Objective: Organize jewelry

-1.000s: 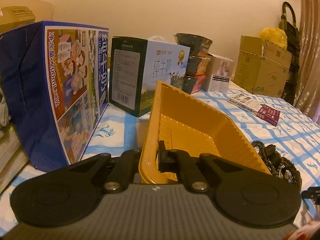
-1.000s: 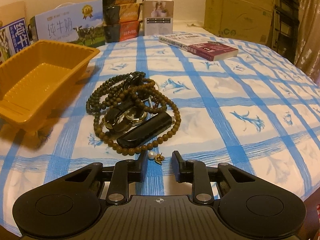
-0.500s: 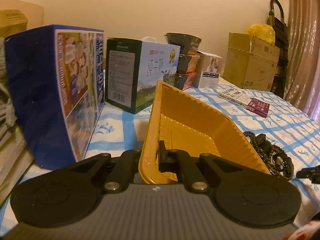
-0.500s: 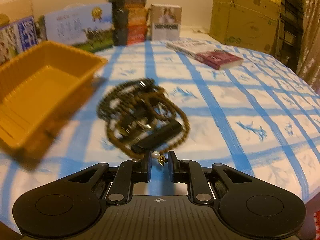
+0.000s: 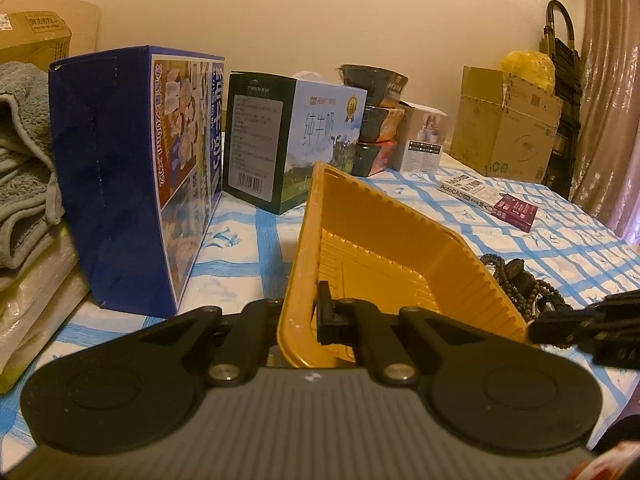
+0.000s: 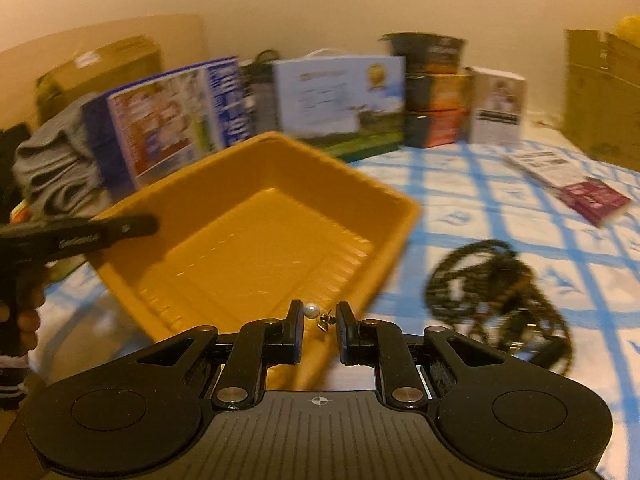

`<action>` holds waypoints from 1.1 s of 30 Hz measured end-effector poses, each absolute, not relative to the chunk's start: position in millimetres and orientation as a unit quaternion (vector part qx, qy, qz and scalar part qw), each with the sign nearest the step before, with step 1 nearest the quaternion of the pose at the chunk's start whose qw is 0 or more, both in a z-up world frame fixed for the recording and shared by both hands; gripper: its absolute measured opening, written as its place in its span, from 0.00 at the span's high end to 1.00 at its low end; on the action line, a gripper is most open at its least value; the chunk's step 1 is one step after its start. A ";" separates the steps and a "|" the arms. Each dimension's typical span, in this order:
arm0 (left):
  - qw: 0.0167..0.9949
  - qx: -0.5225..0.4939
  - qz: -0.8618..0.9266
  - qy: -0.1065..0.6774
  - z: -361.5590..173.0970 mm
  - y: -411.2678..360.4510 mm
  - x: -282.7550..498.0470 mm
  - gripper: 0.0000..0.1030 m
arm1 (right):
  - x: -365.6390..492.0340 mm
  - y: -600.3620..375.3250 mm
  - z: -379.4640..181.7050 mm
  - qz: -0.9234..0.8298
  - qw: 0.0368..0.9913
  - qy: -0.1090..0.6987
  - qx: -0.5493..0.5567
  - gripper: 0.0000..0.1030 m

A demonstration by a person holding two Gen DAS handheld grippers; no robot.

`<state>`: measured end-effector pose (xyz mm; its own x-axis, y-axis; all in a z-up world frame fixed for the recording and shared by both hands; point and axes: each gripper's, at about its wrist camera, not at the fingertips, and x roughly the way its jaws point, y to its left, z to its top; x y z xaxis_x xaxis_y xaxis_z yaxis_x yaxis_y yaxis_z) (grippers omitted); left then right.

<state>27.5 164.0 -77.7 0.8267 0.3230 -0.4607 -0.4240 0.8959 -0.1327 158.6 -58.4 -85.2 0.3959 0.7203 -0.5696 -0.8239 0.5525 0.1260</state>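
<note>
So the left gripper (image 5: 298,312) was clamped on the near wall of the one yellow tray (image 6: 256,232), tilting it. Right gripper (image 6: 318,320) had one pearl earring (image 6: 316,314) pinched between its pads, just over the tray's near edge. One tangled pile of beads (image 6: 496,292) sat right of the tray.

Orange tray (image 6: 256,216), dark green-brown beads (image 6: 496,280), white pearl earring (image 6: 309,311) (gold fitting), blue-checked white cloth (image 6: 500,200).
</note>
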 end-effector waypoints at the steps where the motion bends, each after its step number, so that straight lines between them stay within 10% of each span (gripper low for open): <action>1: 0.949 -0.115 0.197 0.219 -77.8 164.4 27.1 0.96 | 157.5 -53.1 -88.0 0.470 0.827 0.293 -0.091 0.84; 12: 0.949 -0.109 0.198 0.221 -77.9 165.9 31.0 0.96 | 162.1 -61.6 -87.6 0.473 0.820 0.321 -0.035 0.67; 33: 0.947 -0.100 0.209 0.222 -80.4 166.4 35.0 0.96 | 242.2 -168.0 -117.9 0.260 0.882 0.389 0.044 0.67</action>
